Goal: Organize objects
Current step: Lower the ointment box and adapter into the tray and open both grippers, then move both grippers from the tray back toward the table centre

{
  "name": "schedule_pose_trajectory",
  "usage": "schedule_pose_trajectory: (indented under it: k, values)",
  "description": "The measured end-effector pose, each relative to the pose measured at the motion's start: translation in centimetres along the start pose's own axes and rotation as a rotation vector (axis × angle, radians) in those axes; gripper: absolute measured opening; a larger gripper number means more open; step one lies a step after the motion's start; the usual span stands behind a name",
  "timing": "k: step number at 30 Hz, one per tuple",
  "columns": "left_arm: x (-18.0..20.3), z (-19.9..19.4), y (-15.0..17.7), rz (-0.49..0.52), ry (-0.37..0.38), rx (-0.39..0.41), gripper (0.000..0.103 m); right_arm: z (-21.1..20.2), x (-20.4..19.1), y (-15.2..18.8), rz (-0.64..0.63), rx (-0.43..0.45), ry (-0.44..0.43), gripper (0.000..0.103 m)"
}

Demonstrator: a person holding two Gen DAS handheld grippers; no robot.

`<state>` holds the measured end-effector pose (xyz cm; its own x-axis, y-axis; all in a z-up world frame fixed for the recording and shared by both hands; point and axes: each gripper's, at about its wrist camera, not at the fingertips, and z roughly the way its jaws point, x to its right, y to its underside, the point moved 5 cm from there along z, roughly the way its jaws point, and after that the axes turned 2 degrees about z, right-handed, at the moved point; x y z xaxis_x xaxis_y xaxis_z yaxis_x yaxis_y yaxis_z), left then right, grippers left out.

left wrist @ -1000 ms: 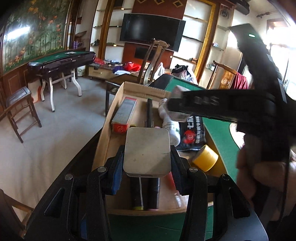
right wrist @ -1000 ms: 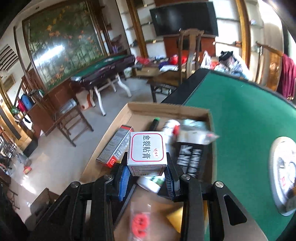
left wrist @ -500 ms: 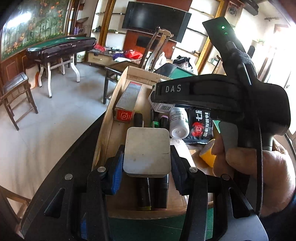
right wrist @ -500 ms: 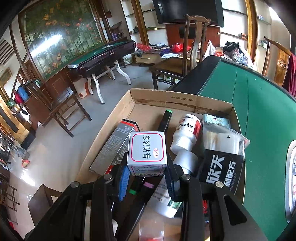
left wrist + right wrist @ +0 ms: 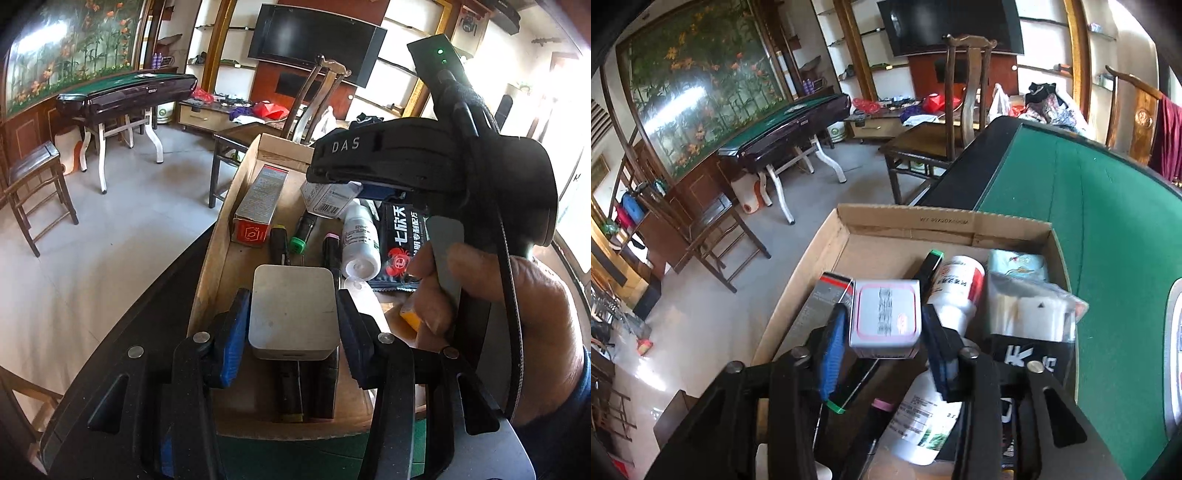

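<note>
Right wrist view, frame centre: small white carton (image 5: 884, 319) pinched across its sides by the right gripper (image 5: 884, 341) over the cardboard box (image 5: 945, 225) — light, crushable, probably. Left gripper (image 5: 293, 319) clamps a rigid grey square case (image 5: 293, 310) — slick.

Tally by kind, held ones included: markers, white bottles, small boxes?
Markers: 3
White bottles: 2
Small boxes: 3 (long red-ended box, white box, grey box)
Total: 8
</note>
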<state>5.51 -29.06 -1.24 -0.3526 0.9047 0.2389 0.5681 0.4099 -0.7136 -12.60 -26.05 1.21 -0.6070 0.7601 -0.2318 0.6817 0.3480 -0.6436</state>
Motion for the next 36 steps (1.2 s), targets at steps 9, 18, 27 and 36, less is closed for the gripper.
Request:
schedule_pose_trajectory:
  k: [9, 18, 27, 36]
  values:
    - [0.5, -0.9, -0.6, 0.023, -0.011, 0.031, 0.045, -1.7, 0.7, 0.5, 0.010, 0.011, -0.012, 0.050]
    - [1.5, -2.5, -0.9, 0.045, 0.001, 0.057, 0.045, -3.4, -0.6, 2.2, 0.036, -0.031, -0.248, 0.050]
    - [3.6, -3.5, -0.6, 0.089, 0.005, 0.068, 0.045, -7.7, 1.9, 3.2, 0.085, 0.054, -0.252, 0.050]
    - [9.2, -4.2, -0.5, 0.180, 0.040, 0.075, 0.045, -15.8, 11.5, 7.4, 0.205, 0.186, -0.185, 0.050]
